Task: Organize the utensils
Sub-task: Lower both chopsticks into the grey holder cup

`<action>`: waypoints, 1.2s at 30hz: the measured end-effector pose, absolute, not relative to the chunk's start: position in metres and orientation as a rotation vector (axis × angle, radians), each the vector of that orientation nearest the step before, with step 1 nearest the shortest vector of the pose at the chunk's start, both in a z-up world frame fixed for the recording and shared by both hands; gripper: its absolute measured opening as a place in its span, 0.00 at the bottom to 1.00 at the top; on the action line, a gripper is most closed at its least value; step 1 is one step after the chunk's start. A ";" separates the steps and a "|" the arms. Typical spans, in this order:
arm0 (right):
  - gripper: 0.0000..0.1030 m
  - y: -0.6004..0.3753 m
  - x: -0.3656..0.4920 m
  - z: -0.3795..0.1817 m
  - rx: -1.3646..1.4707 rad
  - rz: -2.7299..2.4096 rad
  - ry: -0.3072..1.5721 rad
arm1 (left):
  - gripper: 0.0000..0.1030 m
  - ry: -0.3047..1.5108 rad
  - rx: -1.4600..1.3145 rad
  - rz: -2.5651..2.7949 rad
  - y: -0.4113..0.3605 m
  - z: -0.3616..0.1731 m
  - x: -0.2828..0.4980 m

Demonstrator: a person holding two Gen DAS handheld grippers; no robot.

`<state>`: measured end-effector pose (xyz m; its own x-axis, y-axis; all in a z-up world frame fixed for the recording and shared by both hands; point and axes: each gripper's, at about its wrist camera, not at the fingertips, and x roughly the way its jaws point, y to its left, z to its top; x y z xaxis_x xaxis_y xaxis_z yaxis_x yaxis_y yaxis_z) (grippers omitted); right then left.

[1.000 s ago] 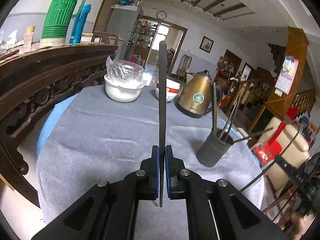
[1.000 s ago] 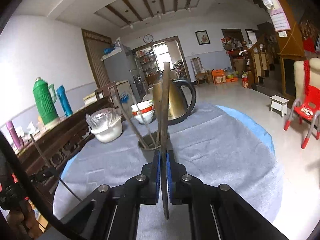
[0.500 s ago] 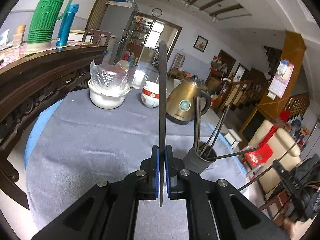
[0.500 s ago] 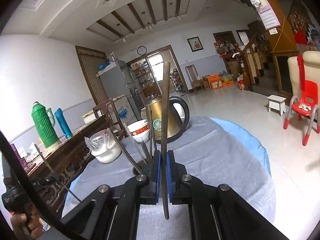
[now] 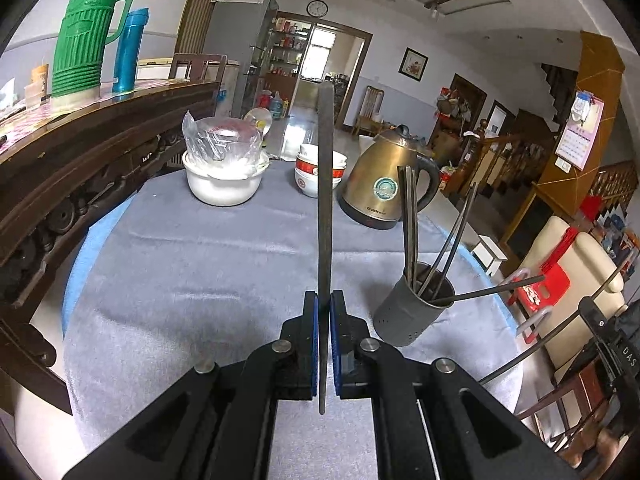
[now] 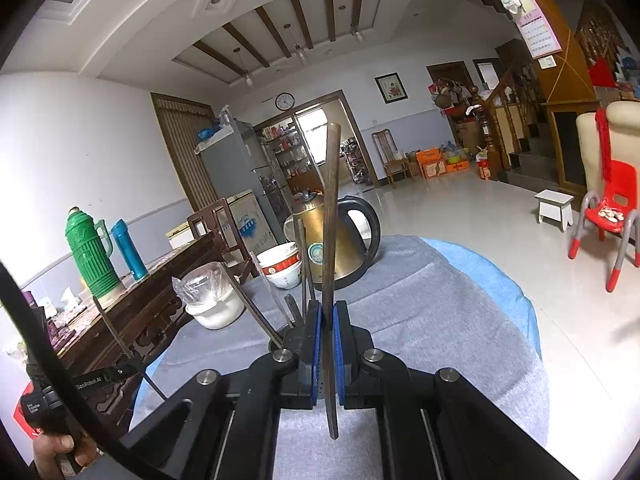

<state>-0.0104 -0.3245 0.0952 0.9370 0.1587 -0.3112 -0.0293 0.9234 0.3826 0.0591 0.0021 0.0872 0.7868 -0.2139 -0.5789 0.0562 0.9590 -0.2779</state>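
My left gripper [image 5: 324,312] is shut on a dark chopstick [image 5: 325,200] that stands upright between the blue pads. A grey perforated utensil holder [image 5: 412,312] with several chopsticks stands on the grey tablecloth to its right. My right gripper [image 6: 327,316] is shut on a brown chopstick [image 6: 330,220], held upright. The holder is mostly hidden behind the right gripper's fingers; its chopsticks [image 6: 260,300] stick out to the left. The right gripper's chopstick [image 5: 492,290] shows in the left wrist view, reaching toward the holder's rim.
A brass kettle [image 5: 384,184], stacked red-and-white bowls [image 5: 308,172] and a white pot with a plastic bag [image 5: 222,176] stand at the table's far side. A carved wooden sideboard [image 5: 80,168] with a green thermos [image 5: 84,36] runs along the left. A red chair [image 6: 608,216] stands on the floor to the right.
The right gripper has tilted up and moved in over the holder, which now hides behind its fingers. The left wrist view has shifted back slightly; the holder sits further right of it.
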 end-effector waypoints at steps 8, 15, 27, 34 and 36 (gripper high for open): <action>0.06 -0.322 -0.014 0.102 0.377 0.109 0.338 | 0.05 0.648 -0.253 -0.149 0.003 0.088 0.058; 0.06 -0.327 -0.011 0.108 0.395 0.116 0.327 | 0.05 0.616 -0.292 -0.178 0.006 0.102 0.058; 0.06 -0.358 0.015 0.157 0.430 0.145 0.200 | 0.05 0.482 -0.363 -0.281 -0.012 0.154 0.083; 0.06 -0.368 0.062 0.160 0.502 0.234 0.216 | 0.05 0.465 -0.347 -0.322 -0.047 0.161 0.112; 0.06 -0.367 0.076 0.153 0.527 0.262 0.237 | 0.05 0.476 -0.337 -0.326 -0.056 0.157 0.122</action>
